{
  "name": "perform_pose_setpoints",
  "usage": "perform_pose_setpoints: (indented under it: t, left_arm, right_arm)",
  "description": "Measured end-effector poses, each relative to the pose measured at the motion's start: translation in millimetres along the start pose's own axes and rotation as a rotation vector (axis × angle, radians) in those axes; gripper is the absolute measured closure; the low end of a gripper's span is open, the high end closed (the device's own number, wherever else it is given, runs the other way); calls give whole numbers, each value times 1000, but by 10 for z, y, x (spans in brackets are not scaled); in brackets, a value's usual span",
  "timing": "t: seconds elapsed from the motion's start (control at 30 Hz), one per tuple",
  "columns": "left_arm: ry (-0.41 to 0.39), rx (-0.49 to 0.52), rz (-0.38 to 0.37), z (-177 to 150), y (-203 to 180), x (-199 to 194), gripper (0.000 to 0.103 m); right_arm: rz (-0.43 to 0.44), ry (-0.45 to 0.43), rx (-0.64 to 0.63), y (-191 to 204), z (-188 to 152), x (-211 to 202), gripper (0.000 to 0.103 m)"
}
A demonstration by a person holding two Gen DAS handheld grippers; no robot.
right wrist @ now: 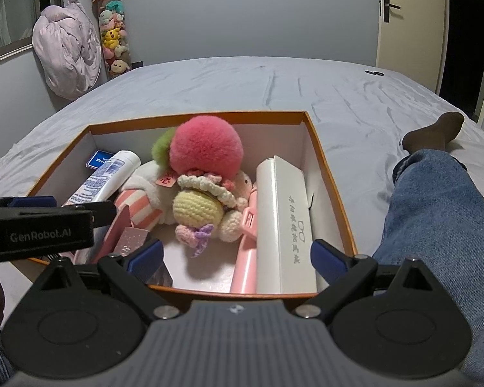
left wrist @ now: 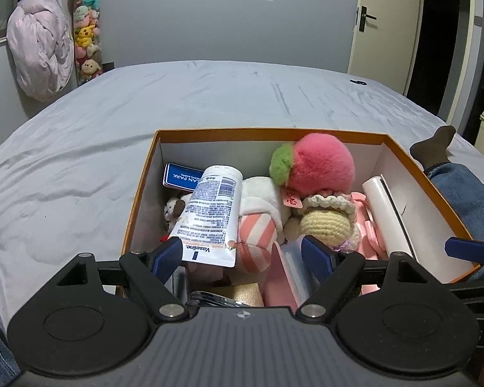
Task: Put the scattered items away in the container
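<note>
The left gripper (left wrist: 242,254) is hanging open beside the Vaseline tube (left wrist: 209,213); perched in the box (left wrist: 267,134), it is perhaps risking sliding; the right gripper (right wrist: 238,258) is gaping too.

Home bedroom: bed (left wrist: 209,96), hanging plush toys (left wrist: 86,35), door (left wrist: 384,22).

A pink bundled duvet (right wrist: 68,52) hangs beside a tube of plush toys (right wrist: 114,37), near a cream door (right wrist: 406,22).
</note>
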State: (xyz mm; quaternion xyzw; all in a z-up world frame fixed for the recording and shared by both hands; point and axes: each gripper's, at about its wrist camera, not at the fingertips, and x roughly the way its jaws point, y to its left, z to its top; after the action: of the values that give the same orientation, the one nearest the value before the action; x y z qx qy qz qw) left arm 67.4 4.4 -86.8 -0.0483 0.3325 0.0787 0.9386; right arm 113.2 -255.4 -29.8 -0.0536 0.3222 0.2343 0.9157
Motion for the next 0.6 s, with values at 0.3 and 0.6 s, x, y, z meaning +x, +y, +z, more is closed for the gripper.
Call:
perform_pose_setpoints:
  t: [0.3, 0.6]
  left_arm:
    - [10, -7, -11, -3, -3, 10, 8]
    - [23, -20, -21, -5, 7, 21, 8]
  right_arm:
    - [-10, 2, 1, 1, -3, 1, 5]
    - [-11, 3, -1, 3, -6, 3, 5]
